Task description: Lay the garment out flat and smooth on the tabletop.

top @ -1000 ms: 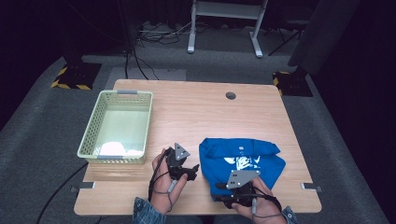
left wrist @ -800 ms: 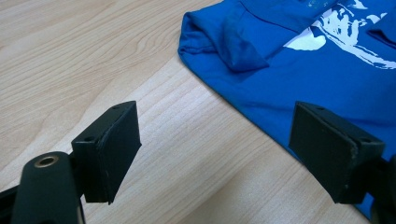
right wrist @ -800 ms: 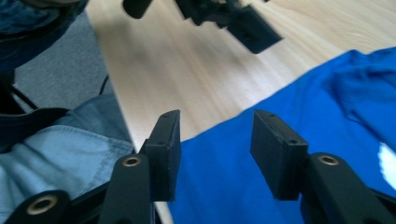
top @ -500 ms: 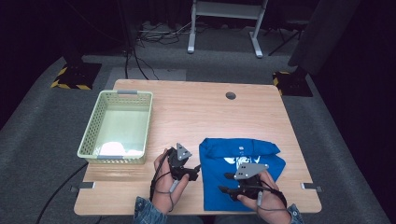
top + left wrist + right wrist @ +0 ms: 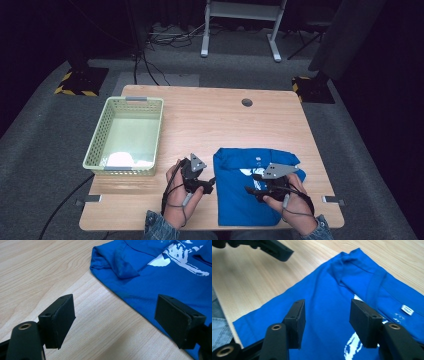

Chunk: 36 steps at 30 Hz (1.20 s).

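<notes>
A blue T-shirt point(image 5: 240, 200) with a white print lies folded on the front right of the wooden table point(image 5: 210, 120). My left gripper point(image 5: 209, 183) rests at the shirt's left edge with its jaws wide apart over bare wood and the shirt's hem point(image 5: 140, 297). My right gripper point(image 5: 254, 189) hovers over the shirt and points left. Its jaws have just been opening and stand apart above the blue cloth point(image 5: 324, 302), with nothing pressed between them. A white neck label point(image 5: 407, 309) shows at the shirt's collar.
A pale green mesh basket point(image 5: 97, 142) stands at the left of the table with something white point(image 5: 120, 159) in its near end. A round cable hole point(image 5: 246, 102) sits near the far edge. The left gripper's jaw point(image 5: 274, 250) shows in the right gripper view.
My right gripper has shifted to the right and a little farther out over the shirt, and its jaws have widened. The left gripper has stayed where it was.
</notes>
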{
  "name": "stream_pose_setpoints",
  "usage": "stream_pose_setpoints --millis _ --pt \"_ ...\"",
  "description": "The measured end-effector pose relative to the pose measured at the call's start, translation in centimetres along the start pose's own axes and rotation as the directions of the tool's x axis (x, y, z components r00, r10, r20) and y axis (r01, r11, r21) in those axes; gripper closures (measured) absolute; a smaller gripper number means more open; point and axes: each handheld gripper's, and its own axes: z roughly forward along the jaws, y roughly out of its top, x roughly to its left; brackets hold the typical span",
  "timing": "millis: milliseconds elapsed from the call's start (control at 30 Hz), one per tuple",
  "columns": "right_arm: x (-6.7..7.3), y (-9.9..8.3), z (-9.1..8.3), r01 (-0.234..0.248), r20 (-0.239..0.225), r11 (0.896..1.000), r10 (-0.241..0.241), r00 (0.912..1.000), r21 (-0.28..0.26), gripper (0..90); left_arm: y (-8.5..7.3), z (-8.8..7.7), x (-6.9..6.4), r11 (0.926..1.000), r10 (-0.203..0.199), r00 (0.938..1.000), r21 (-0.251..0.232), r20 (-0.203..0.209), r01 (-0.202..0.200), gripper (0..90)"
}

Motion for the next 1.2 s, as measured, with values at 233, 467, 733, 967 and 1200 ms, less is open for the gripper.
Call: stream_pose_setpoints --millis 233,467,733,967,1200 --pt "-1.6 -0.8 0.3 -0.032 0.042 0.999 0.031 0.9986 0.012 45.5 0.0 0.1 -0.1 1.0000 0.003 1.0000 0.005 0.006 -0.003 16.4" --pt "-3.2 -1.6 0.6 -0.069 0.080 0.997 0.067 0.9945 0.026 45.7 0.0 0.2 -0.1 0.9999 0.006 0.9999 0.010 0.008 -0.006 16.3" --pt "-5.2 -3.2 1.3 -0.118 0.135 0.992 0.110 0.9847 0.054 47.0 0.0 0.3 -0.2 0.9999 0.007 0.9999 0.014 0.011 -0.007 16.3" --pt "-6.0 -4.5 1.6 -0.138 0.157 0.986 0.121 0.9802 0.098 55.1 0.0 0.5 -0.3 0.9998 0.009 0.9998 0.018 0.016 -0.009 16.4" --pt "-6.0 -5.0 1.3 -0.146 0.124 0.983 0.131 0.9836 0.112 85.8 0.3 0.8 -0.5 0.9997 0.019 0.9994 0.017 0.027 -0.020 16.4"
